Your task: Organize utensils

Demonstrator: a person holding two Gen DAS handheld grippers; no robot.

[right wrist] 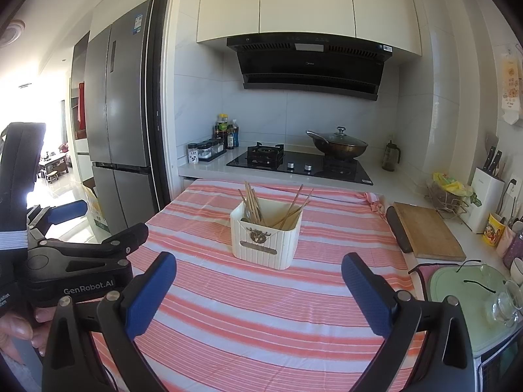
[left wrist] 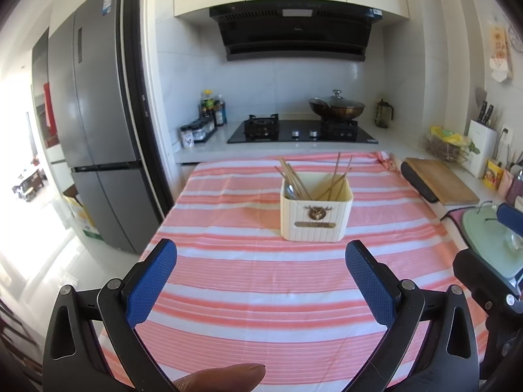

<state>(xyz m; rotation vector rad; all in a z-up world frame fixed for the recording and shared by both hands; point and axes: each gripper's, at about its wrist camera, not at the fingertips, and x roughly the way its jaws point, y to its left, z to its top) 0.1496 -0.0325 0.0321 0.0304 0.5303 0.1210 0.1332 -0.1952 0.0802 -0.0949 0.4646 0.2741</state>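
A cream ribbed utensil holder (left wrist: 315,218) stands on the pink-and-white striped tablecloth (left wrist: 261,281), also seen in the right wrist view (right wrist: 265,241). Several wooden chopsticks (left wrist: 294,179) lean inside it, in two bunches, with a metal spoon (left wrist: 290,191) at its left. My left gripper (left wrist: 261,268) is open and empty, hovering over the cloth in front of the holder. My right gripper (right wrist: 260,281) is open and empty, also short of the holder. The left gripper's body (right wrist: 81,261) shows at the left of the right wrist view.
A wooden cutting board (right wrist: 428,232) and a pale green tray with a glass lid (right wrist: 470,300) lie to the right. A gas stove (left wrist: 300,130) with a lidded wok (left wrist: 336,106) is behind the table. A grey fridge (left wrist: 98,114) stands at left.
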